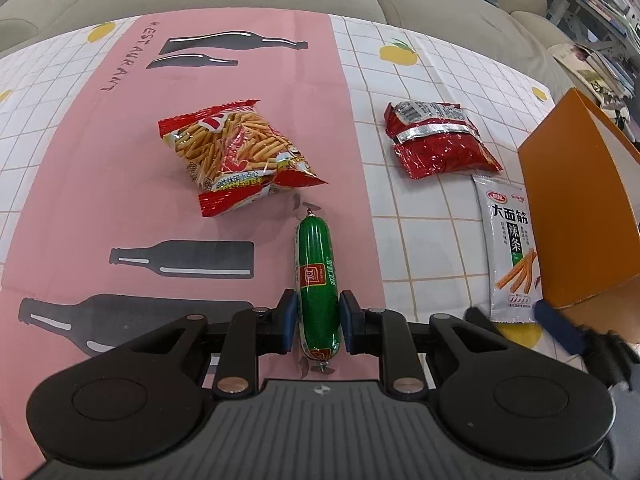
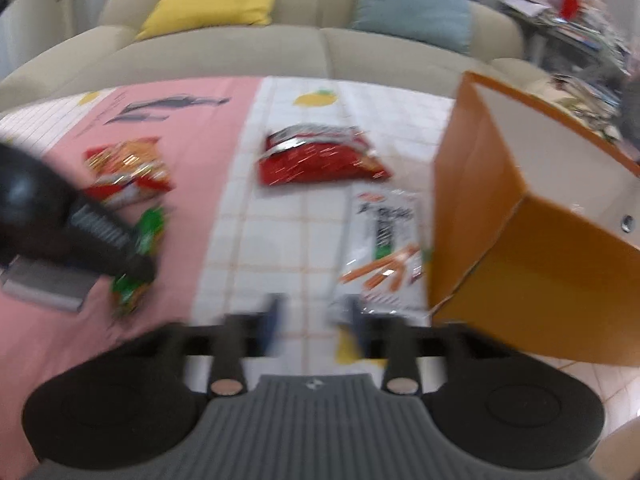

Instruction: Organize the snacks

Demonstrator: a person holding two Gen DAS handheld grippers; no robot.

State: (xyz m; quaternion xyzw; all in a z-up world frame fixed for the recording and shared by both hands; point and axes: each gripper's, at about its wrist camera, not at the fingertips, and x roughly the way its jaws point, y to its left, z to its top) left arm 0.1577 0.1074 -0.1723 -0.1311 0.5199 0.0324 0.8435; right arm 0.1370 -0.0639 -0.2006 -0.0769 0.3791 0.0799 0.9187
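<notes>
A green sausage [image 1: 316, 280] lies lengthwise on the pink cloth, and my left gripper [image 1: 318, 316] is shut on its near half, blue pads pressing both sides. In the blurred right wrist view the same sausage [image 2: 150, 228] shows under the left gripper [image 2: 136, 264]. My right gripper [image 2: 314, 320] stands open with nothing pressed between its pads. Its right finger is at the near edge of a white spicy-strip packet [image 2: 384, 240]. That packet [image 1: 510, 248] lies beside the orange box [image 1: 580, 208].
A clear bag of stick snacks [image 1: 240, 152] and a red foil bag [image 1: 440, 140] lie farther back on the tablecloth [image 1: 120, 160]. The open orange box [image 2: 500, 240] stands at the right edge. A beige sofa [image 2: 280, 52] with cushions runs behind the table.
</notes>
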